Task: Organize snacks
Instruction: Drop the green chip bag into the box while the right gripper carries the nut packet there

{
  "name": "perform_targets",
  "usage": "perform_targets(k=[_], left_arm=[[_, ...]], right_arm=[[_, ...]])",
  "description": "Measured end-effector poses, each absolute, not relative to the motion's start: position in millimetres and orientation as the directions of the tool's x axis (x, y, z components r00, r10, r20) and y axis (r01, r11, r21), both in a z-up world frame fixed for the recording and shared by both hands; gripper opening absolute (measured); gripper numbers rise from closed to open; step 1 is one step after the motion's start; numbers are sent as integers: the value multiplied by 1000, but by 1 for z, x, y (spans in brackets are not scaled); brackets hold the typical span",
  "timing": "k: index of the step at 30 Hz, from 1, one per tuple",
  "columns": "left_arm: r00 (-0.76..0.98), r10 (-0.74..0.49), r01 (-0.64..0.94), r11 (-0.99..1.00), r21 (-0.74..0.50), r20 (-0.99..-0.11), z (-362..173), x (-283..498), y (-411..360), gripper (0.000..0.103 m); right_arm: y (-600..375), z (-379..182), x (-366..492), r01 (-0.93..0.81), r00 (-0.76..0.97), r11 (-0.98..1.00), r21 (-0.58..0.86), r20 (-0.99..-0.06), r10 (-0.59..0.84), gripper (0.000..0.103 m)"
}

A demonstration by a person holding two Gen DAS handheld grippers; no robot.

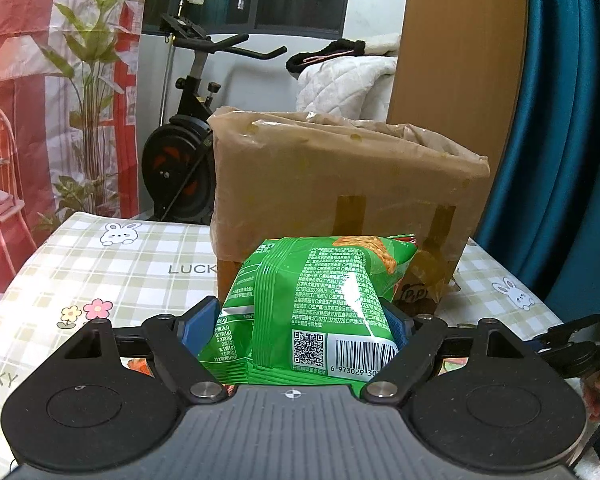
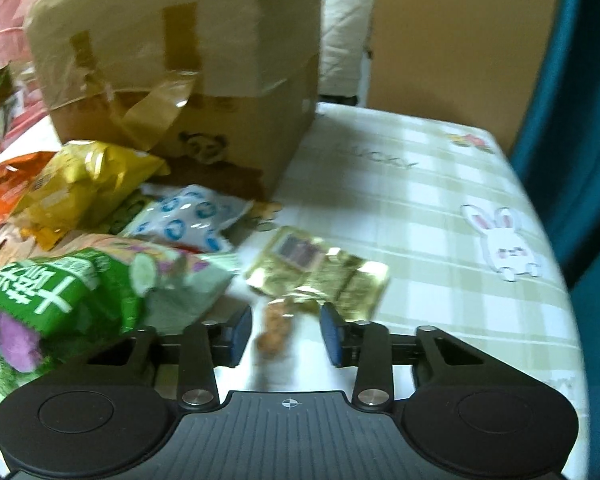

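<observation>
My left gripper (image 1: 300, 328) is shut on a green snack bag (image 1: 320, 296) and holds it above the table, in front of the taped cardboard box (image 1: 340, 176), whose top is open. My right gripper (image 2: 286, 334) is open and empty, low over the table. A flat gold packet (image 2: 320, 270) lies just beyond its fingertips, and a small brown snack piece (image 2: 274, 332) lies between its fingers. A pile of snack bags lies to its left: a green bag (image 2: 56, 300), a yellow bag (image 2: 84, 184), a blue-and-white bag (image 2: 188, 216) and an orange bag (image 2: 4, 192). The box (image 2: 180, 60) stands behind the pile.
The table has a checked cloth with rabbits (image 2: 420, 184). An exercise bike (image 1: 188, 140) stands beyond the table's far edge. A wooden panel (image 1: 456, 48) and a teal curtain (image 1: 560, 120) are at the right. The right wrist view is blurred by motion.
</observation>
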State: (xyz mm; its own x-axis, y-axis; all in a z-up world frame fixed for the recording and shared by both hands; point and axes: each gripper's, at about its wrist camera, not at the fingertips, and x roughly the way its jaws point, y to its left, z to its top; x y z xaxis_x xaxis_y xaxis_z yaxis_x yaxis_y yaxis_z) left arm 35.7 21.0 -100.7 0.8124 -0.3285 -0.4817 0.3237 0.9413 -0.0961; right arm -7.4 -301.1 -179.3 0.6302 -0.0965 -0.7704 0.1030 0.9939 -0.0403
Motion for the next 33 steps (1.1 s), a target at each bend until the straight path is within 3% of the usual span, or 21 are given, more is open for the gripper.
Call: perform_targets(k=[4,10,18,33], left_arm=[[813,-321,314,944,-99,-486,-102,36,24,84],[829,-309,297,949,-101,-466,-95,34,29,84],[869,-303,283,953,-109,-391,-63,33,35,84],[922,-262,252,965,-75,-286,11,77,22,84]], right_arm=[[-297,-185,1,107,610,993,-54,-785,-108,16],[-305,-162,-13,163,675,986,-26,-726,-131,16],[-306,-90,-30,164,795,986,-41,-586,-157,16],[-277,26,22,32,935,999,-9,-354,-33,16]])
